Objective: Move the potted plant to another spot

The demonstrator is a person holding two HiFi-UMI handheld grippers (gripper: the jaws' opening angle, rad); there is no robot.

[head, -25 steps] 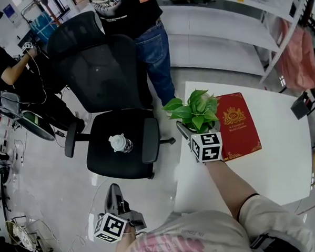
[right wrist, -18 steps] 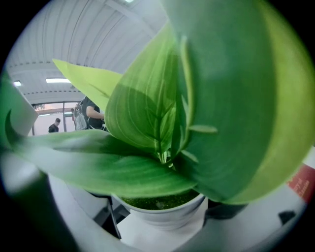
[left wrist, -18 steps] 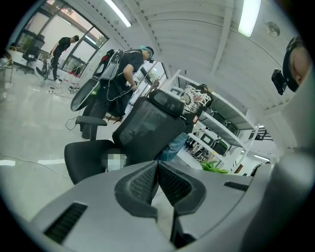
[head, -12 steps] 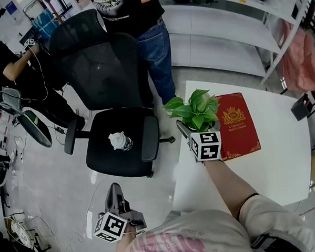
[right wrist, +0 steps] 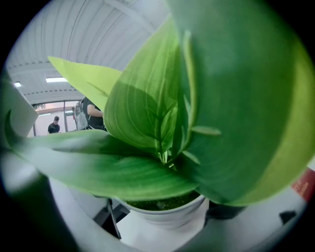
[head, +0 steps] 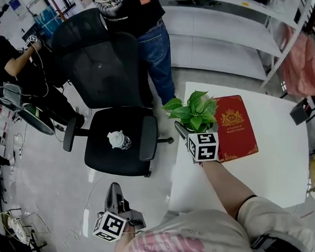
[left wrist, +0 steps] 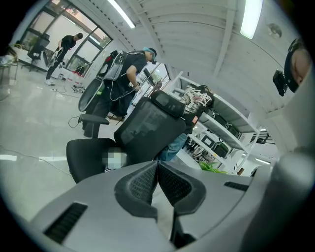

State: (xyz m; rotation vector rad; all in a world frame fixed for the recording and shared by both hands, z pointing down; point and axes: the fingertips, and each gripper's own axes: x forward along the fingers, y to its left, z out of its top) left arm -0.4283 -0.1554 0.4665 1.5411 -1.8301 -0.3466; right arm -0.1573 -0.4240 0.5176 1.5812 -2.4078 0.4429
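Note:
The potted plant [head: 196,111], broad green leaves in a white pot [right wrist: 165,216], stands at the left edge of the white table [head: 265,164]. My right gripper [head: 195,127] reaches in low around the pot and is open. In the right gripper view the pot sits between the jaws: the right pad is close against it and a dark gap shows on the left. Leaves [right wrist: 211,98] fill most of that view. My left gripper [head: 114,191] hangs low over the floor at the left, shut [left wrist: 157,172] with nothing in it.
A red book [head: 234,126] lies on the table just right of the plant. A black office chair [head: 95,152] with a bottle [head: 117,140] on its seat stands left of the table. A person in jeans [head: 153,49] stands behind it. White shelving [head: 220,19] runs along the back.

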